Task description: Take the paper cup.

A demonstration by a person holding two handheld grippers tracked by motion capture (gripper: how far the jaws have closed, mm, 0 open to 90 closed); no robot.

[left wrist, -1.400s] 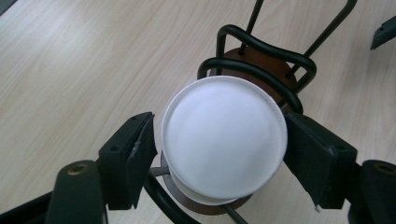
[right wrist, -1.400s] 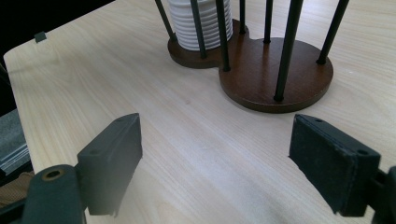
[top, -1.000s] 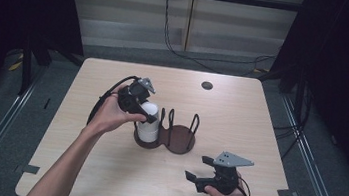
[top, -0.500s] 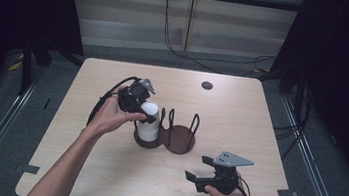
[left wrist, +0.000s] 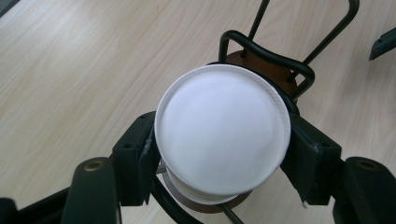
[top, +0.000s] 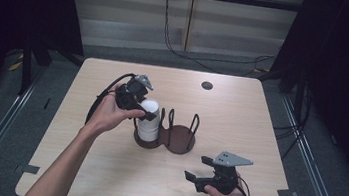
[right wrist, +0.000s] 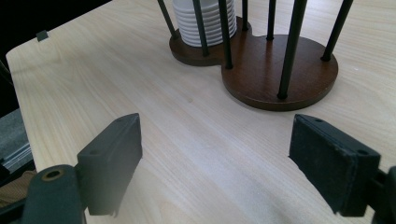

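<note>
While pinching white cup stack (left wrist: 222, 135) across its sides, left hand-held gripper (top: 136, 104) keeps it upright in holder (top: 177, 141); right hand-held gripper (right wrist: 233, 163) spread, idle on table (top: 268, 135).

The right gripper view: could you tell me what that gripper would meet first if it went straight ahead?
Probably the dark brown wooden base of the black wire cup holder, its empty ring; bare table lies before it.

No text, label, brand, number or sign can be read in any view; the white cups (left wrist: 222, 135) and the wooden table (top: 258, 138) are plain.
</note>
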